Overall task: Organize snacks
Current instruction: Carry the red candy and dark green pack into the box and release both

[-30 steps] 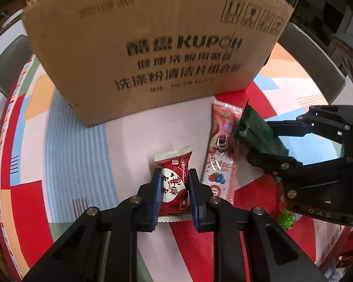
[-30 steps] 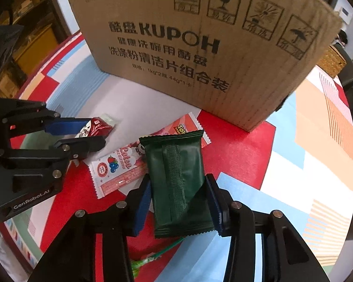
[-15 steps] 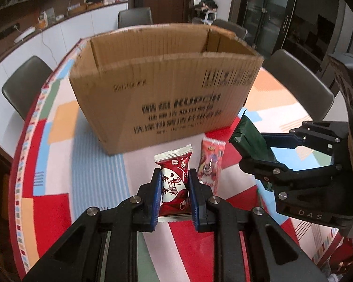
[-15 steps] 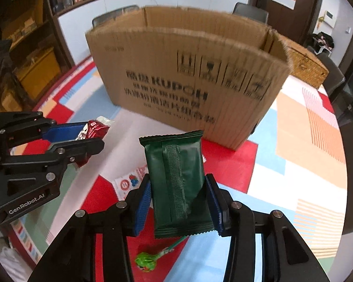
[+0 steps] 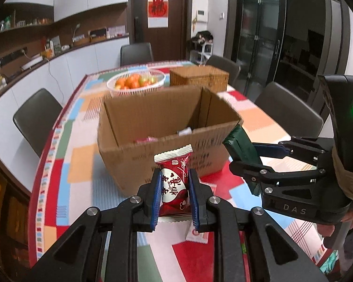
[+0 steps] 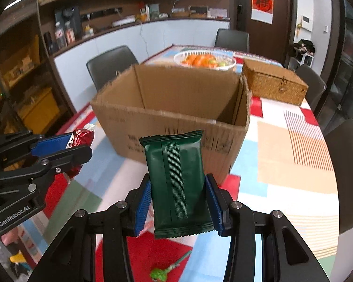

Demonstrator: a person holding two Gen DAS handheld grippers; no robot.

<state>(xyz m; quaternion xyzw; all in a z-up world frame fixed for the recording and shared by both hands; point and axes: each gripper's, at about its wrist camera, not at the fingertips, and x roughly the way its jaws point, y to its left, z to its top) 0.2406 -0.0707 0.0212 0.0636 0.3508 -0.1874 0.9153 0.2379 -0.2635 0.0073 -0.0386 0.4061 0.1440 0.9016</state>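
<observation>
Now both grippers sit raised before the open box (image 6: 171,108) at 12 o'clock, presumably for dropping. Left gripper (image 5: 174,197) pinches red candy packet (image 5: 174,183); right gripper (image 6: 178,202) pinches green packet (image 6: 177,181). Green lollipop (image 6: 162,273) lies on table (image 6: 294,188), 6 o'clock.

Partly hidden snacks and blurred box print on a dining table.

The printing on the cardboard box (image 6: 176,127) is smeared and unreadable. Its near wall hides most of the packets inside (image 5: 184,131). A pink wrapper (image 5: 197,232) on the table shows only a corner behind the left gripper (image 5: 174,193). A green lollipop (image 6: 161,273) is cut off by the bottom edge.
</observation>
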